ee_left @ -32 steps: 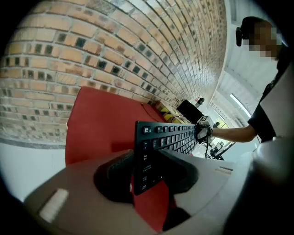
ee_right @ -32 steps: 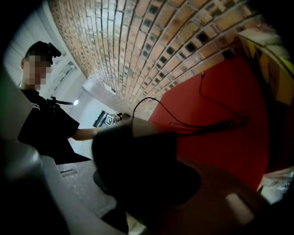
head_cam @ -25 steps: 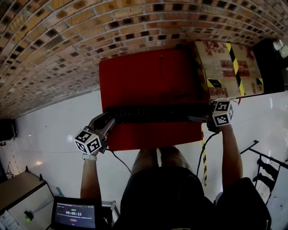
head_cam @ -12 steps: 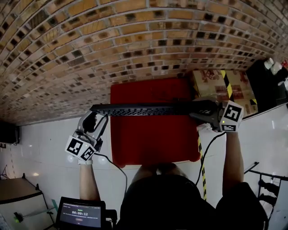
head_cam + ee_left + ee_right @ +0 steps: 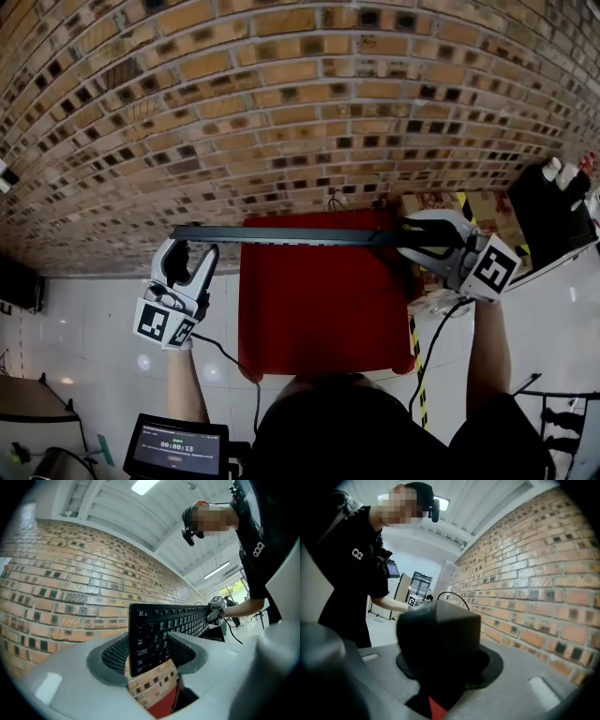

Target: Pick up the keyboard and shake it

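Right gripper (image 5: 417, 240) is clamped on the right end of the long black computer keyboard (image 5: 300, 235) and bears its weight. The left gripper (image 5: 190, 253) sits just beneath the left end, jaws opening, that end standing between them unpressed. The keyboard's long axis runs gripper to gripper, lifted above the red rectangular tabletop (image 5: 319, 309), brown brick wall (image 5: 281, 112) beyond

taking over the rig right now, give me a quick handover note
Left gripper: jaws opening; the left end of the keyboard stands between them, seemingly not pressed.
Right gripper: shut on the right end, carrying it.
Keyboard: in the air, roughly level, above the red table, before the brick wall.
Done: picked up.
Left: shake it; probably close the left jaws first.
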`<state>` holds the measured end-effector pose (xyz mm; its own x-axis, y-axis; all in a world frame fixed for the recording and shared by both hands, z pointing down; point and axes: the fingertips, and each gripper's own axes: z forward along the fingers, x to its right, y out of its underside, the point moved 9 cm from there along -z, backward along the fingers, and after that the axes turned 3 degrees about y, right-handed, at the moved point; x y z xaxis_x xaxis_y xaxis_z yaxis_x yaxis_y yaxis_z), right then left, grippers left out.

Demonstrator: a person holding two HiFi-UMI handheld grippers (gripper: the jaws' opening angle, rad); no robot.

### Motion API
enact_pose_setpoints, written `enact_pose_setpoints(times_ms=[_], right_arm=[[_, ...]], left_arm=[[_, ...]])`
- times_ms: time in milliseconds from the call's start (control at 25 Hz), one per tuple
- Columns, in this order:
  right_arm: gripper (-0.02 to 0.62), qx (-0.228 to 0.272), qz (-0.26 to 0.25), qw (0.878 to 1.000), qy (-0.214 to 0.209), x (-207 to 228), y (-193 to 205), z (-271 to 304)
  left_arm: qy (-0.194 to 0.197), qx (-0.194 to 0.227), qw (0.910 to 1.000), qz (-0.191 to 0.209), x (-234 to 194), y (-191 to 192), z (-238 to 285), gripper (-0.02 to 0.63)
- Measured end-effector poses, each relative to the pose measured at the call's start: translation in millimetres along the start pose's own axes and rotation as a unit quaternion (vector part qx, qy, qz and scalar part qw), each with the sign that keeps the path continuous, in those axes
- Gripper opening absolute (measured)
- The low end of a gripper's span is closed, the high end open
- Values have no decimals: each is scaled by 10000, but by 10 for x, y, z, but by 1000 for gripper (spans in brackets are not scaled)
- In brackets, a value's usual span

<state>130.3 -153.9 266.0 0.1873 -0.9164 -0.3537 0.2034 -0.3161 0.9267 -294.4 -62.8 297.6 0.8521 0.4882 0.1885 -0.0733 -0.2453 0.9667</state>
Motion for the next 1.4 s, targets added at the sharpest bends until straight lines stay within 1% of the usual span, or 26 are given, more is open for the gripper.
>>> enact_pose_setpoints(times_ms=[120,280,520,680,800,880,1040,1120,1280,1400], right_arm=[[146,186,-398,9987,249,-7,-280,-14],[144,251,-761,9957,472,-53,-572,-53],[140,299,-1211,9899,673,-80,-833,-148],[138,410,-1518,9850,716,-101,-1001,-202],[138,424,-1723,9812,759,-110,-1069,-234],[137,442,-1812,9795,760,-126,-1091,-254],[135,479,-1914,9776,740,-145,-1117,-263],[135,504,-1874,9785,699,-124,-1109,-248],[135,580,-1469,9861,511,-55,-1040,-198],[135,653,-1123,9908,387,-38,-967,-165]], left_arm=[[-129,182,9995,211,-31,-176,3,262],[-426,484,9968,472,-54,-395,-2,262],[-794,1046,9863,993,-44,-780,-15,264],[-888,1367,9791,1214,-34,-959,-51,266],[-885,1458,9770,1281,-23,-1025,-49,269],[-893,1510,9757,1312,-13,-1035,-71,285],[-861,1635,9724,1425,6,-1126,-69,288],[-873,1642,9719,1443,-5,-1129,-76,288],[-864,1553,9728,1488,0,-1124,-69,288],[-847,1387,9759,1453,-6,-1036,-120,288]])
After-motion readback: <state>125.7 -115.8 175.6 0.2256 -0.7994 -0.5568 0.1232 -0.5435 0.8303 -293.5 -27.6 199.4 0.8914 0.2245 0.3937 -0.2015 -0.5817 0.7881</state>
